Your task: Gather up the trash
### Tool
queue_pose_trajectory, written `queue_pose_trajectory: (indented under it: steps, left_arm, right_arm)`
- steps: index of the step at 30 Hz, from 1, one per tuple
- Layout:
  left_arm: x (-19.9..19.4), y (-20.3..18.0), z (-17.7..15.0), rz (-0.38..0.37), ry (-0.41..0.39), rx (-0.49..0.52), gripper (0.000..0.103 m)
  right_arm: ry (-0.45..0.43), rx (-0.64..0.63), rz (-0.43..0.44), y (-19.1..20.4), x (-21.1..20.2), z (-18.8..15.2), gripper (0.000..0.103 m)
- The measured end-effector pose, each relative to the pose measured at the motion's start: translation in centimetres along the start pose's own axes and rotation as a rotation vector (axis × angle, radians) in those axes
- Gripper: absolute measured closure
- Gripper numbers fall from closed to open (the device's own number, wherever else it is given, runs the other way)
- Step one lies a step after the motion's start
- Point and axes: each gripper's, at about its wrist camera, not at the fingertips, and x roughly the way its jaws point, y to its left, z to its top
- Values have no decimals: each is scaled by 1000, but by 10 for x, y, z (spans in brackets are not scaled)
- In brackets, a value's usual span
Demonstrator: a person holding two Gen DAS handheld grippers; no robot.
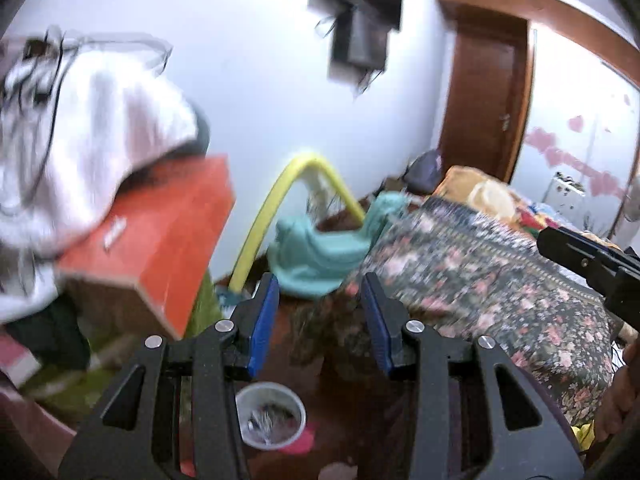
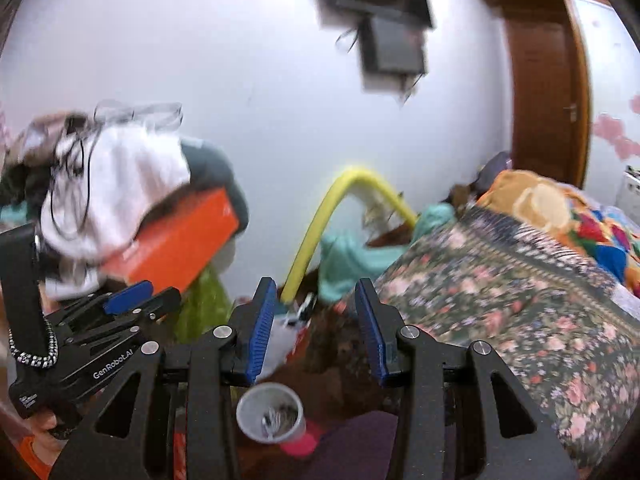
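Observation:
A clear plastic cup [image 1: 270, 414] with crumpled wrappers inside stands on the dark red floor, low between my left gripper's arms, with something pink [image 1: 298, 442] beside it. My left gripper [image 1: 320, 314] is open, well above the floor, with nothing between its blue pads. The right wrist view shows the same cup [image 2: 270, 412] below my right gripper [image 2: 316, 320], which is also open and holds nothing. A white scrap [image 2: 286, 334] lies on the floor behind its left finger. The left gripper [image 2: 156, 295] appears at that view's left; the right gripper [image 1: 576, 250] enters the left view from the right edge.
A floral bedspread [image 2: 500, 312] fills the right. At the left, a pile of white cloth [image 1: 92, 128] rests on an orange box [image 1: 160, 240]. A yellow tube [image 1: 276, 200] arches over teal cloth [image 1: 316, 256]. A brown door [image 1: 484, 100] stands at the back right.

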Motion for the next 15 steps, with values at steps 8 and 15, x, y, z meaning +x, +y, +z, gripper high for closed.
queue_pose_trajectory:
  steps: [8,15]
  left_arm:
    - [-34,-21,12,-75,-86,67,55]
    - [-40,-32,5,-63,-88,98,16]
  right_arm:
    - [-134,43,-129,-3,-46,1,37]
    - [-141,32,-209,-1,-53,-6,5]
